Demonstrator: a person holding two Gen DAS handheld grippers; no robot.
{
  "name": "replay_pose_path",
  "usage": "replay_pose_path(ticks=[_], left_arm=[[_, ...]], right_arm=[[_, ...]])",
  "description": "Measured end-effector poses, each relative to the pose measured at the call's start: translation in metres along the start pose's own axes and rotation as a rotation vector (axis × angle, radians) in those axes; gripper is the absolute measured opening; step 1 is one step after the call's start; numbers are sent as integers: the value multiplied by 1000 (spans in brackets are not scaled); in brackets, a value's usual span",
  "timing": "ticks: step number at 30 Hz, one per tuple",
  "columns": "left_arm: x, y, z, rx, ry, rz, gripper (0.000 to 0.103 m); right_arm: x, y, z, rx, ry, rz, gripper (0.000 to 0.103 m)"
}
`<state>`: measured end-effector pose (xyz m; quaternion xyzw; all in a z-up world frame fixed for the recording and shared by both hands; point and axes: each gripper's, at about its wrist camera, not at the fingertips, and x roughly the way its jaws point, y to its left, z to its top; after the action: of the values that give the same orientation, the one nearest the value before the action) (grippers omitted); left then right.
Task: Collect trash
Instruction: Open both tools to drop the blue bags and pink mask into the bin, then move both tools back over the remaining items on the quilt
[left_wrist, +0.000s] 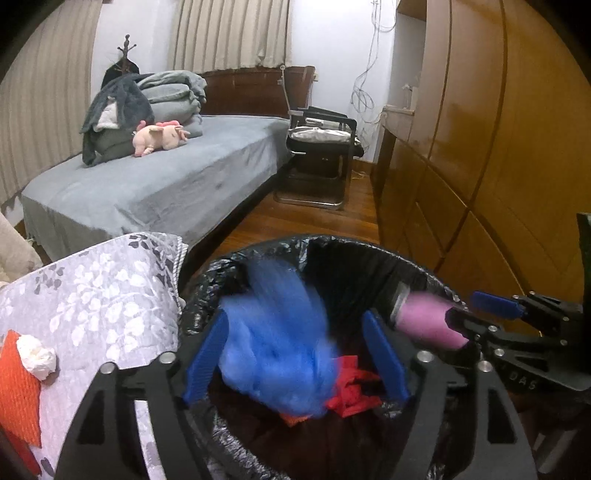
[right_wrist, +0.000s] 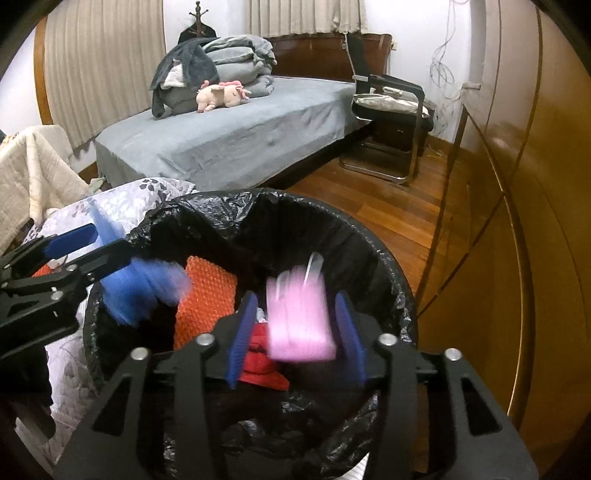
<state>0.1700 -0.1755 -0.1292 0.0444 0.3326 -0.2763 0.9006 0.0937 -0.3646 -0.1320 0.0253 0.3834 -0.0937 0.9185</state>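
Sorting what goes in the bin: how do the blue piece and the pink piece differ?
The blue piece is fluffy and shapeless; the pink piece is flat and blocky. Blue sits between the left gripper jaws, pink between the right gripper jaws. Both are motion-blurred over the bin.

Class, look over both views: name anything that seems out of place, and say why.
On the floral cover beside the lined bin, a crumpled white tissue and an orange mesh sheet lie outside the bin, while other trash is already inside it.
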Motion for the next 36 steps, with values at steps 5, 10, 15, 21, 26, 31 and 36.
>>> replay_pose_path(ticks=[5, 10, 15, 21, 26, 31, 36], left_arm=[[-12, 8, -1, -15, -13, 13, 86], [-35, 25, 0, -45, -40, 61, 94], [-69, 51, -7, -90, -74, 130, 97], [-108, 89, -23, -150, -106, 226, 97], [-136, 119, -38, -167, -132, 321, 97], [-159, 157, -57, -200, -141, 421, 97], [-173, 194, -76, -247, -134, 503, 96]], right_arm=[[-11, 2, -1, 8, -31, -14, 82], [-29, 13, 4, 14, -75, 22, 94], [-47, 35, 14, 7, -120, 75, 96], [-54, 79, 24, -40, -144, 149, 96], [-51, 122, 31, -92, -149, 211, 96], [-44, 164, 36, -140, -148, 264, 96], [-32, 203, 39, -181, -139, 308, 96]])
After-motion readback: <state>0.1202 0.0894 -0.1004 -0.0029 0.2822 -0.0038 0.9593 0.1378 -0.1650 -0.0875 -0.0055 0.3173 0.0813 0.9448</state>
